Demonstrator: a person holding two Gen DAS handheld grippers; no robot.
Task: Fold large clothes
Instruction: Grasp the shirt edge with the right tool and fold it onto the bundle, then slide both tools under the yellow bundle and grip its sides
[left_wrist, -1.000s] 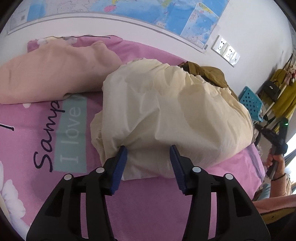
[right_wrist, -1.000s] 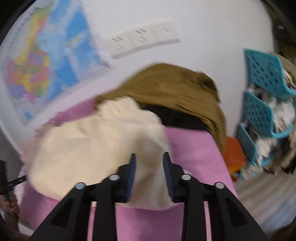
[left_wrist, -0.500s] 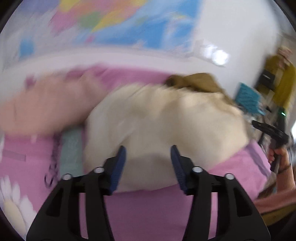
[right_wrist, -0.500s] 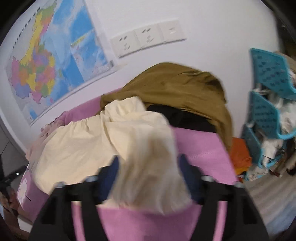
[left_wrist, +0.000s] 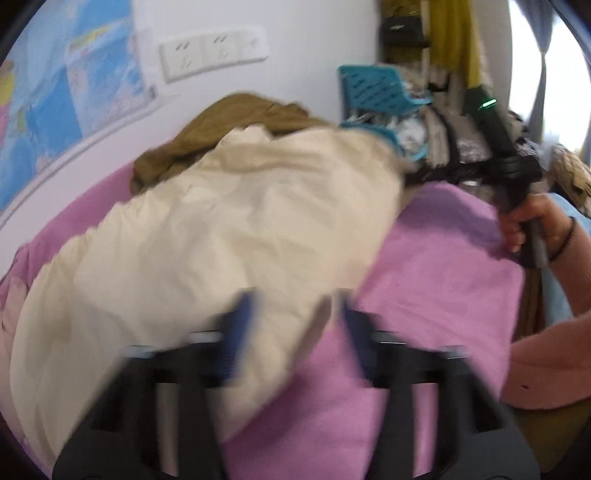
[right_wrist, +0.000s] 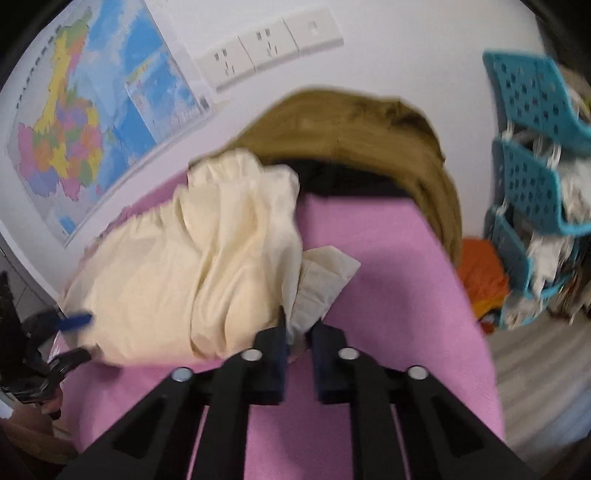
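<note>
Right gripper (right_wrist: 298, 334), jaws nearly together and pinching a corner flap of the large cream-coloured thin cotton garment (right_wrist: 207, 266); left gripper (left_wrist: 291, 325), motion-blurred, jaws apart and empty over the garment's near edge, gripping nothing. The garment lies crumpled in a heap on the pink bedsheet (right_wrist: 388, 280); it looks light, soft and limp, likely to sag and bunch, so hems or corners seem the best places to hold it and pull it taut. Behind it an olive-brown cloth pile (right_wrist: 362, 133), turquoise perforated plastic baskets (right_wrist: 532, 177), white wall sockets (right_wrist: 266, 48) and a colourful wall map (right_wrist: 92, 122).
</note>
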